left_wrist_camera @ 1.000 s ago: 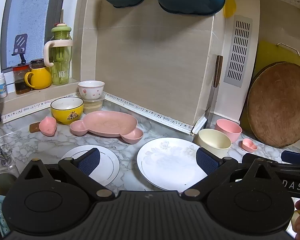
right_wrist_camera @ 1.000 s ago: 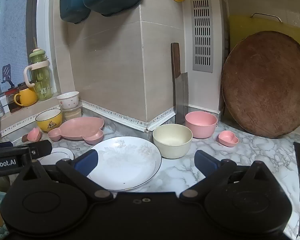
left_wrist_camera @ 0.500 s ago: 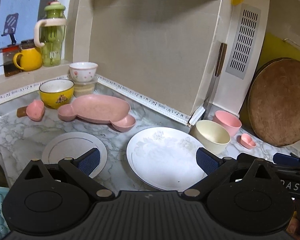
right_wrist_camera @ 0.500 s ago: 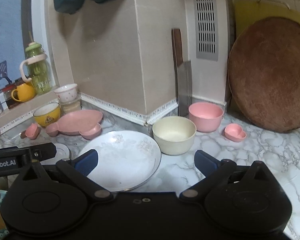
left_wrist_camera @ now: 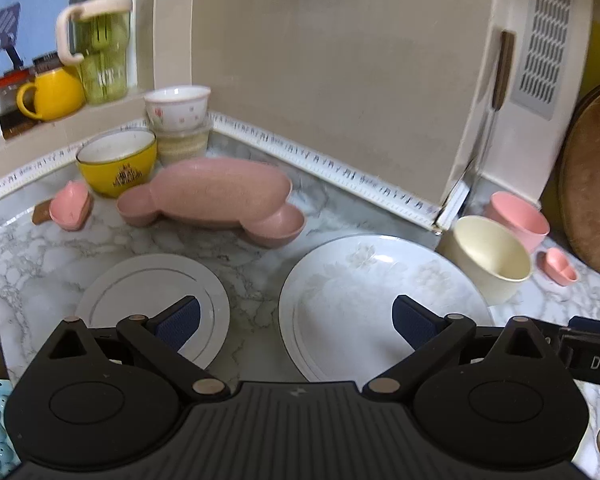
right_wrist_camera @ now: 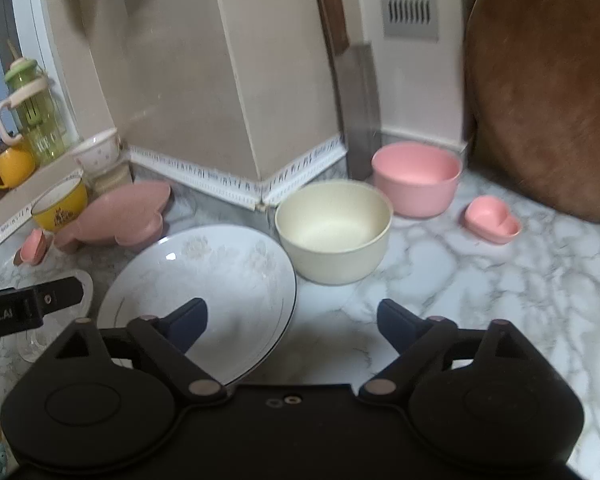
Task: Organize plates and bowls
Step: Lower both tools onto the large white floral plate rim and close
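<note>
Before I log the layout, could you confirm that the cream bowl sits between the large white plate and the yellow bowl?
Not quite: in the right wrist view the cream bowl sits between the large white plate and the pink bowl, not the yellow one.

The right tool reads "DAS"; the left tool "obot.AI".

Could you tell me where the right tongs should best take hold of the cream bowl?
Probably the near rim of the cream bowl, from above: it stands upright and open, with a thin wall. The big plate crowds its left and the pink bowl its far right.
</note>
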